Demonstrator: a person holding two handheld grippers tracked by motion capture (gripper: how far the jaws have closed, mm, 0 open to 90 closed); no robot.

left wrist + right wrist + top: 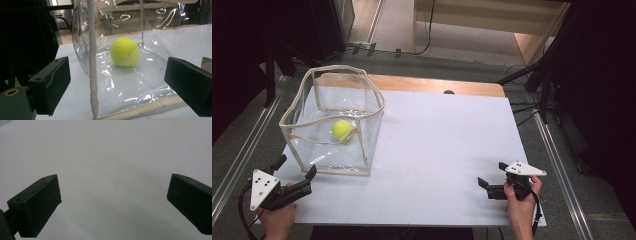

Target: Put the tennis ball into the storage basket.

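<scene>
A yellow-green tennis ball [342, 129] rests on the floor of a clear plastic bin with cream-taped edges [374, 107] at the table's back left. Seen through the bin's wall in the left gripper view, the ball [124, 51] lies beyond a cream corner seam [93, 62]. My left gripper [296, 168] is open at the front left, just short of the bin's near corner, and its jaws [117, 85] stand wide apart. At the front right my right gripper [493, 174] is open over the bare white tabletop, with nothing between its jaws [113, 197].
The white tabletop [442, 145] stretches between the bin and the right gripper. A wooden strip [437, 85] runs along the far edge. Dark equipment and cables stand on the floor [532, 107] to the right, and metal rails [242, 150] run along the left.
</scene>
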